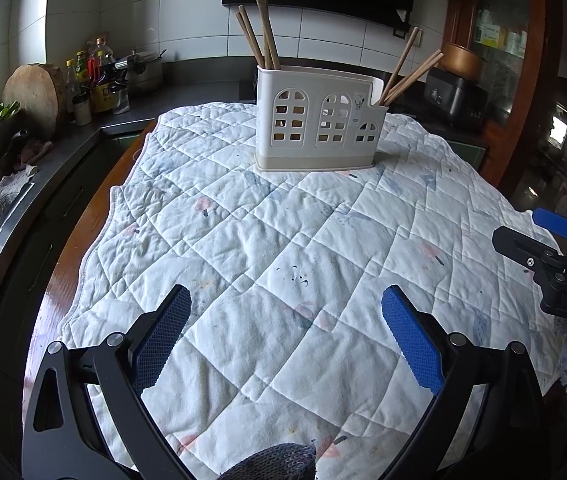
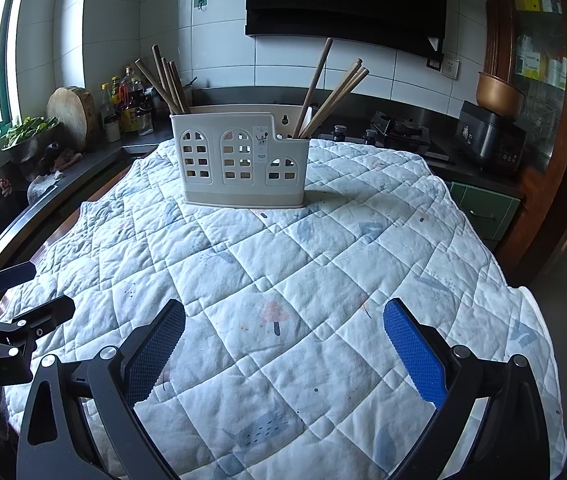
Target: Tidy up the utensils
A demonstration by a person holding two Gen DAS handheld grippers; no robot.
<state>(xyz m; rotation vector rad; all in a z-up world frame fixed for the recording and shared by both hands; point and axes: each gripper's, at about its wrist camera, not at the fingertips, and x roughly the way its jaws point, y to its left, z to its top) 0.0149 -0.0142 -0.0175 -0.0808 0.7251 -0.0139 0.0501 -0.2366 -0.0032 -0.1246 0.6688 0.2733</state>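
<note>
The chopsticks [image 2: 325, 96] stand tilted in the holder [image 2: 241, 160] near the quilt's [image 2: 323, 280] far edge, straight ahead of both wide-open, empty claws, left gripper [image 1: 287, 336] and right gripper [image 2: 283, 344] about equally distant.

We see one obstacle on the quilt [image 2: 283, 280]: the holder [image 2: 243, 160], upright near the far edge, with chopsticks fanning out of its left end [image 2: 165, 88] and right end [image 2: 323, 92], which crowds any approach from above there. Between the holder and both grippers the quilt lies bare. Our left gripper [image 1: 287, 332] and right gripper [image 2: 283, 344] hang side by side above the near part, jaws spread wide, nothing between them. Bottles [image 2: 127, 100] and a cutting board [image 2: 71, 116] line the counter, off to the left.
</note>
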